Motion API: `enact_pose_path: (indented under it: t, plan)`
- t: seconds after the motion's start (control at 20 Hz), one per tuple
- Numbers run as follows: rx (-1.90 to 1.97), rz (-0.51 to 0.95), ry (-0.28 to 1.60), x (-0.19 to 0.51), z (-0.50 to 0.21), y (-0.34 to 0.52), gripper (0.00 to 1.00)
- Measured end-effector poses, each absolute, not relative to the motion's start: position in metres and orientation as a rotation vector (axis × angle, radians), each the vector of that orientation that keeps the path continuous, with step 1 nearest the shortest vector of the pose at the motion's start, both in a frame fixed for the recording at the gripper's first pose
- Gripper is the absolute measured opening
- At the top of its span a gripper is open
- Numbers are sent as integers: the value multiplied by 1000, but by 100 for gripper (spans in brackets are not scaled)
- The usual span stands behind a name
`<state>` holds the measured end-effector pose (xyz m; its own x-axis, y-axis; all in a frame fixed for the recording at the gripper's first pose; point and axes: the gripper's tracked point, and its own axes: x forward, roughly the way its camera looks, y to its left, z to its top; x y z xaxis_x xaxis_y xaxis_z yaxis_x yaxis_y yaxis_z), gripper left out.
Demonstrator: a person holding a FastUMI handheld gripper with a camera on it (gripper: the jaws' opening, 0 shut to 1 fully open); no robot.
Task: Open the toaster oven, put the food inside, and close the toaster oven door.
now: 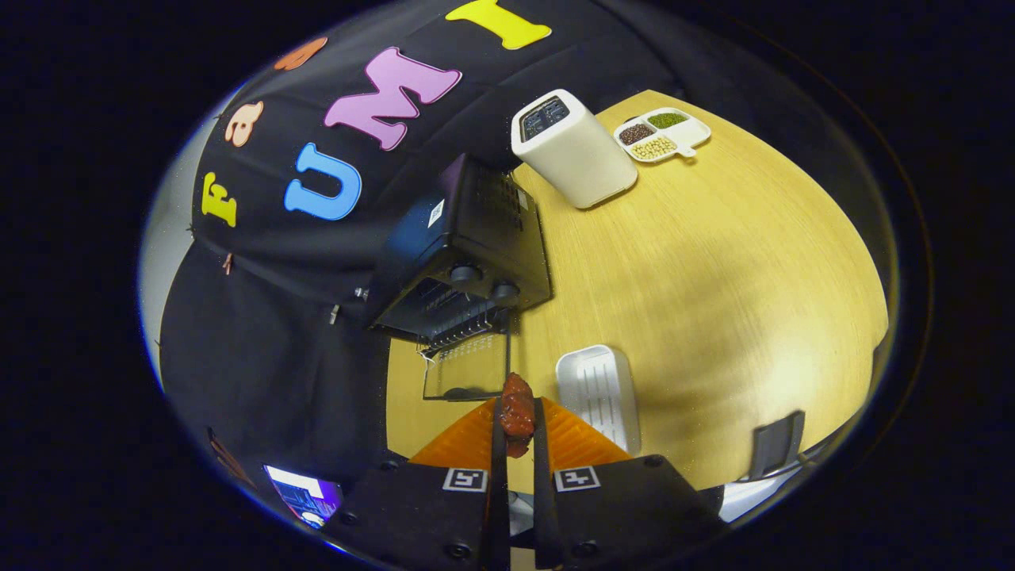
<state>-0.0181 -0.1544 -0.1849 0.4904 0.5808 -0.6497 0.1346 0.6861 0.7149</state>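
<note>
Gripper [517, 420] fingers clamped on a reddish-brown piece of food [517, 414], held above the wooden table [714, 270]. Toaster oven [464, 254] just beyond the food, glass door [468, 366] dropped open toward it; empty white tray [599, 394] right of the door. Farther past the oven: white toaster [571, 148], then a divided dish of beans [662, 133].

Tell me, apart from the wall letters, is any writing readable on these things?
White sticker on the toaster oven: too small to read.
Square markers on the hand-held gripper, shut on the food: patterns, no words.
No readable words anywhere else.
</note>
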Motion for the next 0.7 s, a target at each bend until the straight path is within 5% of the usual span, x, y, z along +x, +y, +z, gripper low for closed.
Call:
enact_pose_path:
  t: [0.7]
  plan:
    - [929, 285, 1006, -35, -182, -9, 16]
